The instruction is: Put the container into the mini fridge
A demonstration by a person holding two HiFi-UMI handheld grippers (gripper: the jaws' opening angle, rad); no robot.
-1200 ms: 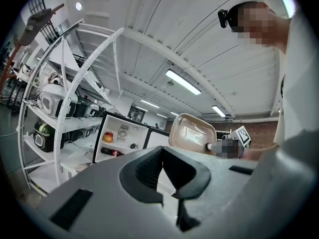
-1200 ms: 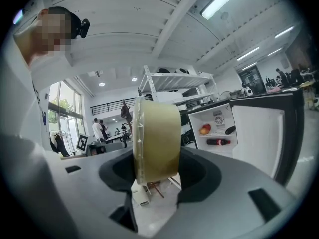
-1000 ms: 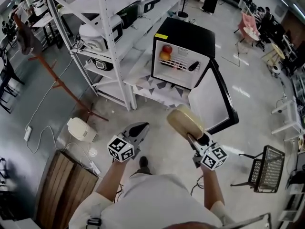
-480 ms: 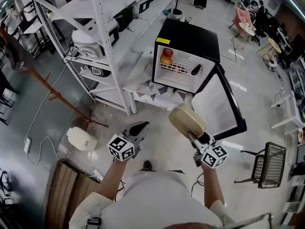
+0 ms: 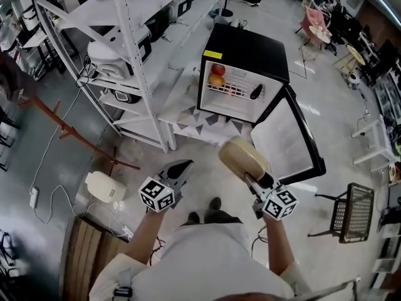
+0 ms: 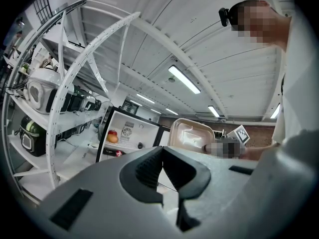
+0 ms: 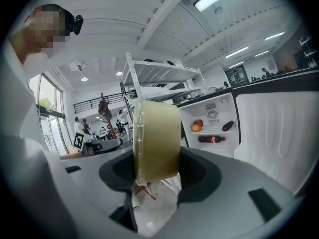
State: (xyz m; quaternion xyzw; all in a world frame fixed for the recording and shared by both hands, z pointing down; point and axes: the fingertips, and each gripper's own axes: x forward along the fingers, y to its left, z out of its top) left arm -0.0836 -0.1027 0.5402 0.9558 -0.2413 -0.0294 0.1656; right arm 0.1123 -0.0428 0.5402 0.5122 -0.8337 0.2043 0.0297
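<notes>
A beige lidded container (image 5: pixel 242 158) is held on its edge, and my right gripper (image 5: pixel 252 182) is shut on it; it fills the jaws in the right gripper view (image 7: pixel 155 139). The black mini fridge (image 5: pixel 245 74) stands ahead with its door (image 5: pixel 288 140) swung open to the right. Inside it are fruit (image 5: pixel 216 76) on a wire shelf, a dark item (image 5: pixel 255 91) and a bottle (image 7: pixel 212 139). My left gripper (image 5: pixel 178 170) is shut and holds nothing; its jaws meet in the left gripper view (image 6: pixel 160 168). From there the container (image 6: pixel 192 136) shows to the right.
A white metal shelf rack (image 5: pixel 128 55) with appliances stands left of the fridge. A white appliance (image 5: pixel 101 186) and cables lie on the floor at left, beside a wooden crate (image 5: pixel 88 249). A wire basket stand (image 5: pixel 351 215) is at right. The person's feet (image 5: pixel 207 215) show below.
The person has stepped closer, and the fridge sits a little nearer and more central in the head view. Both grippers keep their pose, and the container stays in the right one.
</notes>
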